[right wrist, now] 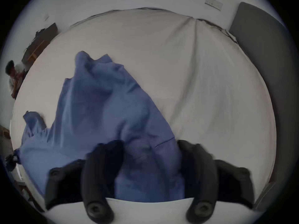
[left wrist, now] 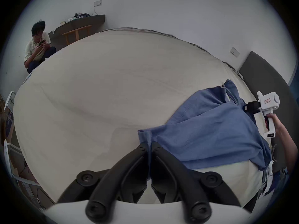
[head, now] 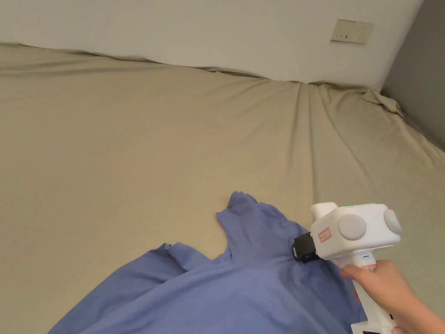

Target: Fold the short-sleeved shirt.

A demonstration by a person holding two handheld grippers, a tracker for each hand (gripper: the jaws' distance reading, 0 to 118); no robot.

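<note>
Big bed point(head: 152, 130) with a tan sheet, white wall behind. The blue shirt point(left wrist: 210, 130) hangs between the grippers: left gripper point(left wrist: 149, 145) pinches its hem, right gripper point(right wrist: 150, 148) spread wide around cloth. Left gripper view catches a person point(left wrist: 38, 44) sitting beyond the bed.

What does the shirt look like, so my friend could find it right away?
Look at the big bed with the beige sheet. At its near edge lies the shirt, rumpled, with two grippers at it. It is the one blue thing on that plain sheet.
</note>
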